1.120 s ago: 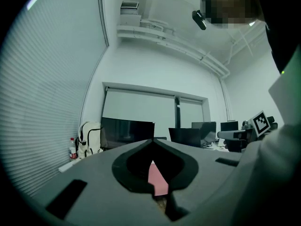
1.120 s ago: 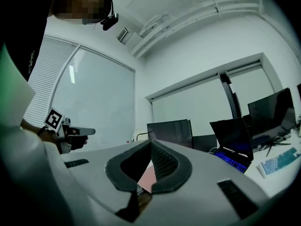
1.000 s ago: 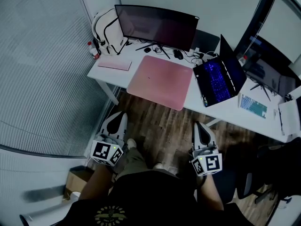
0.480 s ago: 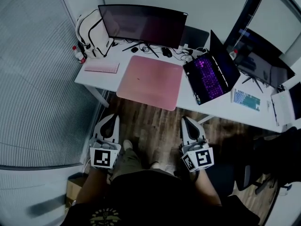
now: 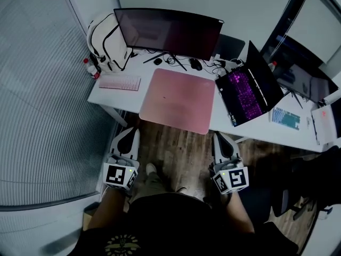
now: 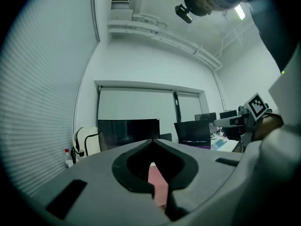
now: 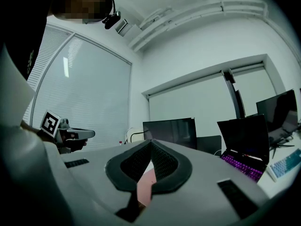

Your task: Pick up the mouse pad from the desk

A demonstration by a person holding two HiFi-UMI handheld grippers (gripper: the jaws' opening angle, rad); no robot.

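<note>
A large pink mouse pad (image 5: 178,100) lies flat on the white desk (image 5: 114,94), its near edge hanging a little over the desk's front edge. Both grippers are held level over the wooden floor, short of the desk. My left gripper (image 5: 129,135) is shut and empty, below the pad's left corner. My right gripper (image 5: 222,140) is shut and empty, below the pad's right corner. Through each gripper's jaws a strip of the pink mouse pad (image 6: 157,185) (image 7: 146,185) shows ahead.
Behind the pad stands a curved monitor (image 5: 168,33) with a mouse (image 5: 196,64) and cables. A pink keyboard (image 5: 120,82) lies left of the pad, an open laptop (image 5: 250,89) right of it. A white backpack (image 5: 109,39) and a bottle (image 5: 89,67) sit at the desk's left end.
Both grippers have moved forward toward the desk, and the desk's front edge now lies close ahead of their tips. Their jaws stay shut.
</note>
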